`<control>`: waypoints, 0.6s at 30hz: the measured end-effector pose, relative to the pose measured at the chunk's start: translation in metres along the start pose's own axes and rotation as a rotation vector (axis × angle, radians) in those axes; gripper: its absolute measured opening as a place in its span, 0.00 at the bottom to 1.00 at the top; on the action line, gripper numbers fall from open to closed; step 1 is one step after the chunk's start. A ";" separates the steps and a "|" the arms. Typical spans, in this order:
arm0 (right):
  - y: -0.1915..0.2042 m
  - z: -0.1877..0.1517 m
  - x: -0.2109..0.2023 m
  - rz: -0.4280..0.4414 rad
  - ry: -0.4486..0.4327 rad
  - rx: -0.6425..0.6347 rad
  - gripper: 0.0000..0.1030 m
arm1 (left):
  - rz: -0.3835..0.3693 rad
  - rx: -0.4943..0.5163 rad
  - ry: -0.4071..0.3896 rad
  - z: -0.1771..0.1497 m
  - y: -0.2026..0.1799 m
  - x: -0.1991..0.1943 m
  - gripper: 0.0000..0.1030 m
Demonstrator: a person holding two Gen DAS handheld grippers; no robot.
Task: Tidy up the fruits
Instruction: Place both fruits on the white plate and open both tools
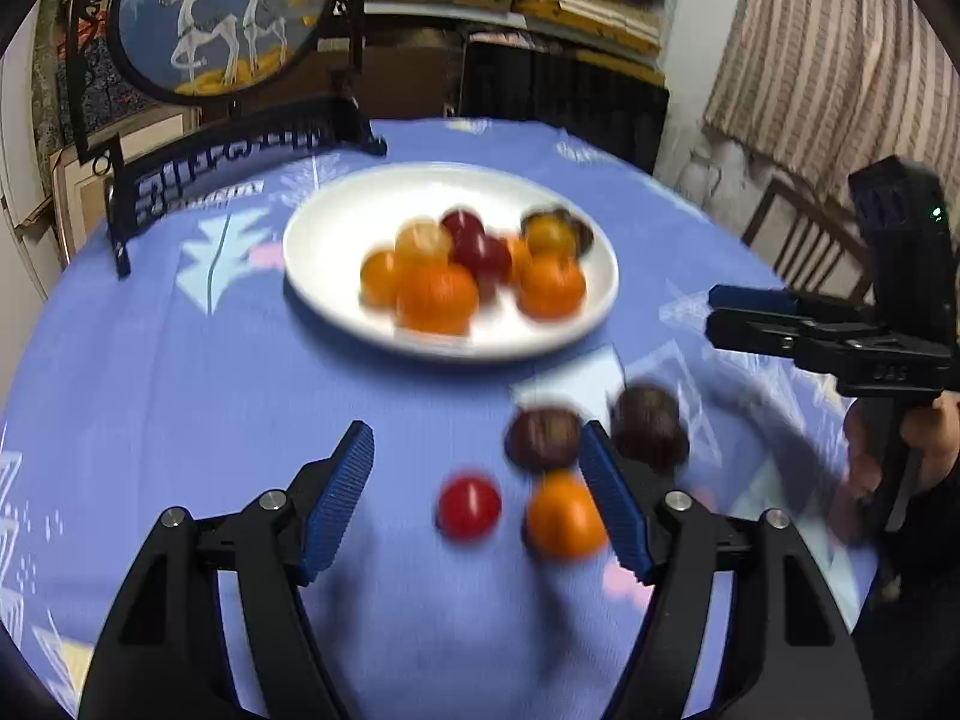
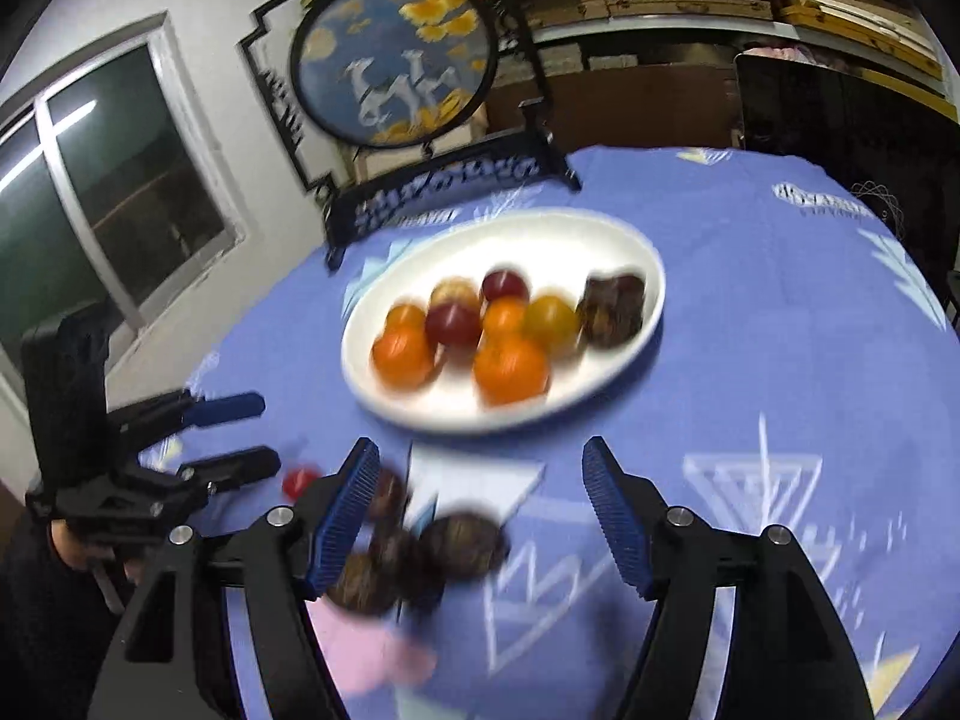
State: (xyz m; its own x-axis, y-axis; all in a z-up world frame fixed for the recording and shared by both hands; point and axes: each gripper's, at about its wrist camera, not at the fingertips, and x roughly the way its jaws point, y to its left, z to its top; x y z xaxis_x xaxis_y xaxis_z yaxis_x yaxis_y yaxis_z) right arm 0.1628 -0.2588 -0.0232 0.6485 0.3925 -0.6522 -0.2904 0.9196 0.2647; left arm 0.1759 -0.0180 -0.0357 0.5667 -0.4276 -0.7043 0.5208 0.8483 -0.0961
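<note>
White plate [image 1: 336,300] holds most fruit; nearer than it, red fruit [image 1: 468,506] and orange [image 1: 564,515] lie loose between left gripper [image 1: 477,495] jaws, spread wide and empty for pickup, right gripper [image 2: 480,507] likewise.

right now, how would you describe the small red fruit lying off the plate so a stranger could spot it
Start at the white plate on the blue tablecloth, then come toward the near edge to the loose fruit between the left hand-held gripper fingers. The red fruit lies left of an orange; it is the only red one off the plate.
</note>
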 end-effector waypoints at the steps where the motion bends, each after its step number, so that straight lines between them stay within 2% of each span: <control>1: 0.005 -0.009 -0.002 0.000 0.007 -0.015 0.68 | 0.006 0.005 0.008 -0.007 -0.002 -0.001 0.67; 3: 0.013 -0.020 -0.005 0.006 0.015 -0.026 0.68 | 0.013 0.001 0.025 -0.019 -0.001 -0.001 0.67; 7: 0.021 -0.033 -0.009 0.013 0.022 -0.027 0.68 | 0.040 -0.047 0.048 -0.024 0.010 0.004 0.66; 10: 0.024 -0.037 -0.011 0.006 0.027 -0.034 0.68 | 0.048 -0.043 0.078 -0.022 0.010 0.017 0.57; 12: 0.024 -0.037 -0.012 0.001 0.028 -0.034 0.68 | 0.052 -0.033 0.115 -0.020 0.008 0.030 0.54; 13: 0.023 -0.037 -0.012 -0.002 0.029 -0.035 0.68 | 0.047 -0.029 0.137 -0.018 0.007 0.035 0.49; 15: 0.024 -0.037 -0.010 -0.010 0.035 -0.041 0.68 | 0.036 -0.023 0.144 -0.014 0.006 0.040 0.44; 17: 0.027 -0.039 -0.006 -0.010 0.053 -0.057 0.63 | 0.014 -0.031 0.138 -0.013 0.007 0.040 0.25; 18: 0.030 -0.039 -0.004 -0.010 0.060 -0.067 0.56 | -0.005 -0.042 0.112 -0.013 0.008 0.034 0.25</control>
State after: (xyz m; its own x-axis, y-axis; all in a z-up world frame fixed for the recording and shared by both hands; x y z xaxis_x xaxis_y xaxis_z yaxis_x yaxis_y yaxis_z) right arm 0.1238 -0.2337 -0.0405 0.6086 0.3799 -0.6966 -0.3321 0.9193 0.2112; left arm 0.1910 -0.0218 -0.0701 0.4879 -0.3963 -0.7777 0.4948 0.8596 -0.1276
